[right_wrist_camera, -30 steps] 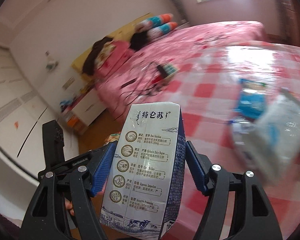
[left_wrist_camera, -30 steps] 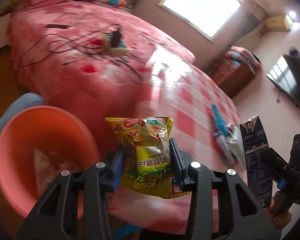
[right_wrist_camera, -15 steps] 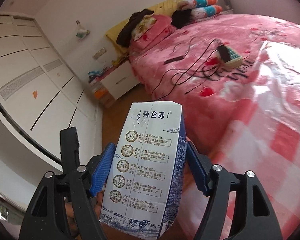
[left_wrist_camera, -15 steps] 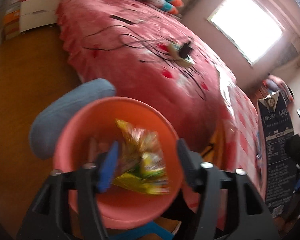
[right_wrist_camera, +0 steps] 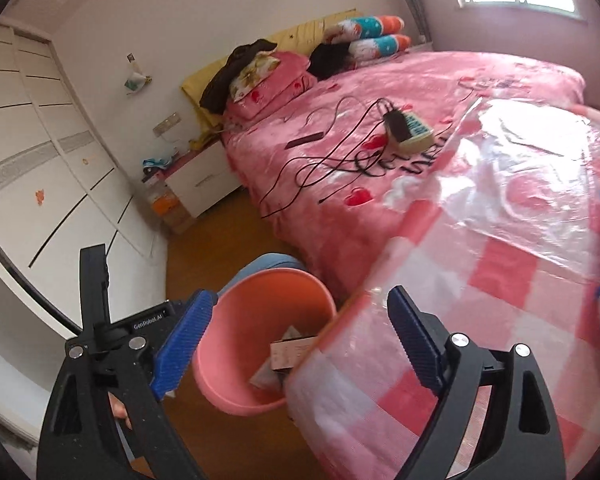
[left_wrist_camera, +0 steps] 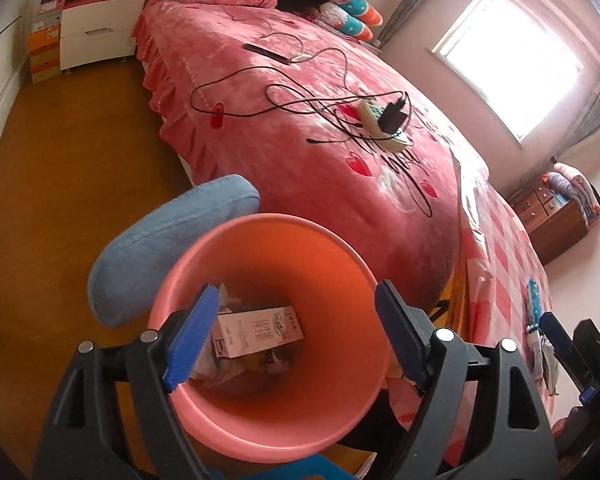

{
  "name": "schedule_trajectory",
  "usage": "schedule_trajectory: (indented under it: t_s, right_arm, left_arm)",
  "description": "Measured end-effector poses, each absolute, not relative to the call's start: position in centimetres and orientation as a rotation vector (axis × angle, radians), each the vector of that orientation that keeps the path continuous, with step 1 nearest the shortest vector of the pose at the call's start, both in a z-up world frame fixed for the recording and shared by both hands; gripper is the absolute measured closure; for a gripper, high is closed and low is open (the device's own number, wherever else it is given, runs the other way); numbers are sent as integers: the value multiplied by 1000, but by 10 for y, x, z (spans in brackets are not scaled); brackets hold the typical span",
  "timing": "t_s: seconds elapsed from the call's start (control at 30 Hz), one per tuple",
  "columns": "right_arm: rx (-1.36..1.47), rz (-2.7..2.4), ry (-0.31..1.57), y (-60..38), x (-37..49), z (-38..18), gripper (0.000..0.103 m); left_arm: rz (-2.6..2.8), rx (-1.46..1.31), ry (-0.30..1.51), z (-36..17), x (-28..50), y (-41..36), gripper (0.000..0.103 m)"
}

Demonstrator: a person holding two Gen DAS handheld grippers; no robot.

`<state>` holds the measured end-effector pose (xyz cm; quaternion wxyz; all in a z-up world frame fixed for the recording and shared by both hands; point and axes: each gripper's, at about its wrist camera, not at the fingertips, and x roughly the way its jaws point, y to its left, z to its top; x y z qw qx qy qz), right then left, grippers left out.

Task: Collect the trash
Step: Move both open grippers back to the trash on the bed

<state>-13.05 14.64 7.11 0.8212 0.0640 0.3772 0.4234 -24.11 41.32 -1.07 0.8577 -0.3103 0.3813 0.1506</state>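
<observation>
The pink bin (left_wrist_camera: pixel 284 240) stands on the floor between the bed and the checked table. A white milk carton (left_wrist_camera: pixel 256 330) lies inside it on other wrappers, with a bit of yellow snack bag (left_wrist_camera: pixel 274 362) beside it. My left gripper (left_wrist_camera: pixel 296 340) hangs over the bin's mouth, its jaws opening with nothing between them. My right gripper (right_wrist_camera: pixel 300 340) is over the table corner and the bin (right_wrist_camera: pixel 228 384), its jaws also opening and empty. The carton (right_wrist_camera: pixel 292 350) shows in the bin there too. A blue wrapper (left_wrist_camera: pixel 534 304) lies on the table.
A blue cushion (left_wrist_camera: pixel 172 236) leans against the bin's far side. The pink bed (left_wrist_camera: pixel 300 140) carries a power strip (left_wrist_camera: pixel 384 120) and loose black cables. The table's plastic checked cloth (right_wrist_camera: pixel 500 280) overhangs the bin. A white nightstand (left_wrist_camera: pixel 96 36) and wardrobe doors (right_wrist_camera: pixel 40 168) line the wood floor.
The left gripper swung over the bin and let the yellow snack bag fall in. The right gripper moved toward the bin, opened, and no longer holds the blue and white milk carton.
</observation>
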Motion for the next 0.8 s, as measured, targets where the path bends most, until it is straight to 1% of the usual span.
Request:
schedule_trajectory:
  t_s: [0.2,0.4,0.47,0.5,0.57,0.8]
  right_arm:
    - [109,842,745,115,-138,68,13]
    - [136,800,741,88,-139,60,13]
    - [146,796,735,81,-138,59,11]
    - [157,793,728,75,-138,59,8]
    - [178,788,717,66,-138,57,8]
    - [230,759,619,30,-136,59,6]
  left_arm:
    - [278,-644,811,-9,-237,397,21]
    - [212,-598,821,-1,-224,368,21]
    - [193,-582,816,4,-221,358,21]
    - [184,-567,812,6,-218,351,20]
    - [173,-535,799,12,-214,340,18]
    - [110,-392,745,32,-205,295,17]
